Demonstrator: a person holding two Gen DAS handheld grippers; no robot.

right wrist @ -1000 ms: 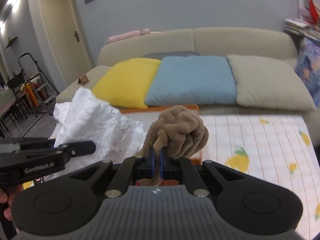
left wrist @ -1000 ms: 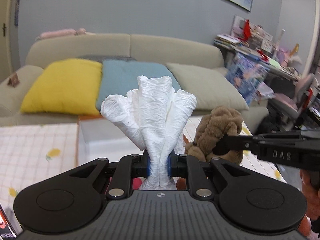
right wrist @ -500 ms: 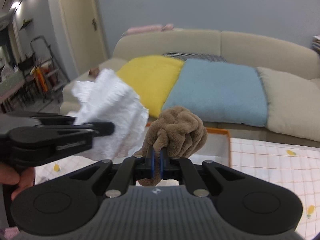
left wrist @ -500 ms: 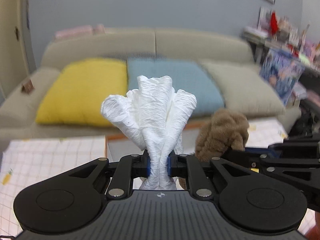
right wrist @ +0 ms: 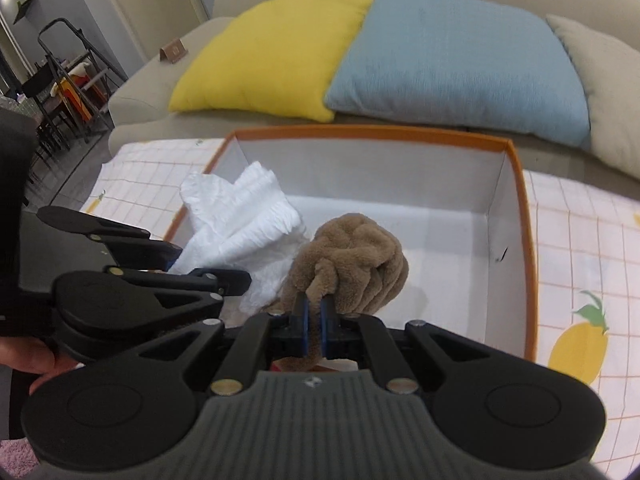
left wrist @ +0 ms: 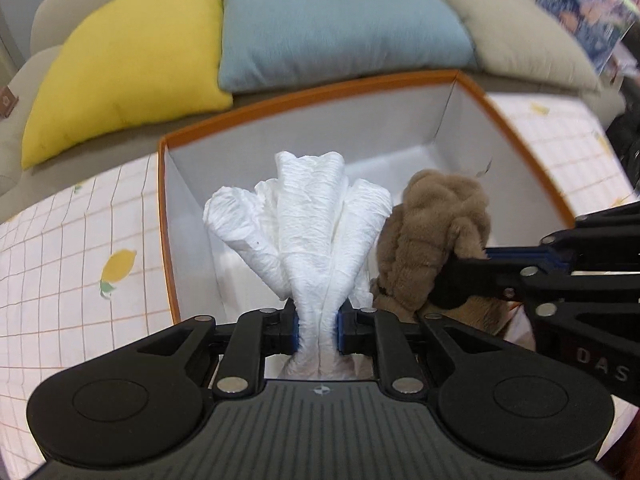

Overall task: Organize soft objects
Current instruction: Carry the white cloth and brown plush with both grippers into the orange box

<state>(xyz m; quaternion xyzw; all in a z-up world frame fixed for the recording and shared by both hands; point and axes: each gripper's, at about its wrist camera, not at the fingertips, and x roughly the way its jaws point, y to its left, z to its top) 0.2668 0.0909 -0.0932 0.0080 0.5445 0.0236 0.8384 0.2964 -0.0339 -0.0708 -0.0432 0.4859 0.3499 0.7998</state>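
Observation:
My left gripper (left wrist: 318, 330) is shut on a crumpled white cloth (left wrist: 304, 224), which also shows in the right wrist view (right wrist: 240, 216). My right gripper (right wrist: 314, 330) is shut on a brown plush toy (right wrist: 352, 264), seen in the left wrist view (left wrist: 436, 240) just right of the cloth. Both are held side by side over the near part of an open white box with an orange rim (left wrist: 304, 88), whose far rim shows in the right wrist view (right wrist: 372, 133). The box floor in view is bare.
The box stands on a white checked cloth with fruit prints (left wrist: 80, 248), (right wrist: 580, 280). Behind it is a beige sofa with a yellow cushion (left wrist: 128, 64), a blue cushion (left wrist: 332, 20) and a beige cushion (right wrist: 608, 92). Chairs and a rack (right wrist: 60, 80) stand far left.
Both grippers have tilted down and moved forward over the box, still holding the white cloth and the brown plush. The box interior has come into view.

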